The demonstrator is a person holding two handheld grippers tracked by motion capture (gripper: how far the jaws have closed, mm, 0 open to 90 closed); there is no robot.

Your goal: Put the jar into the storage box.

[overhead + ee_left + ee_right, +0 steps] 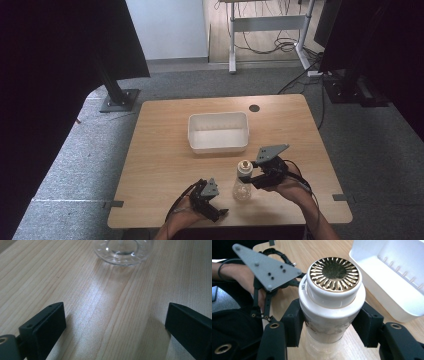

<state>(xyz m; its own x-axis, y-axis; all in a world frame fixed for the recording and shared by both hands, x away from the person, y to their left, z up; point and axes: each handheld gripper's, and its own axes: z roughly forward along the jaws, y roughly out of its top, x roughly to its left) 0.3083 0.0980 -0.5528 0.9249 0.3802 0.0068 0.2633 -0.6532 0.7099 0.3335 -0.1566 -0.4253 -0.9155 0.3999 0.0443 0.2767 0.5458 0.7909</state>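
A clear glass bottle (242,184) with a white, gold-topped cap (333,277) is stood upright on the wooden tabletop (165,150) — grasped at the neck by the right gripper (253,176). The left gripper (216,209) is held beside it, jaws spread wide and released. A white plastic tub (218,132) is seen beyond.

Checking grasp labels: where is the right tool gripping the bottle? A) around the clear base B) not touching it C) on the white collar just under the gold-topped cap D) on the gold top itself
C: in the right gripper view the right tool has both black jaws pressed against the white collar of the bottle, below the gold-topped cap; the clear base stands on the table.
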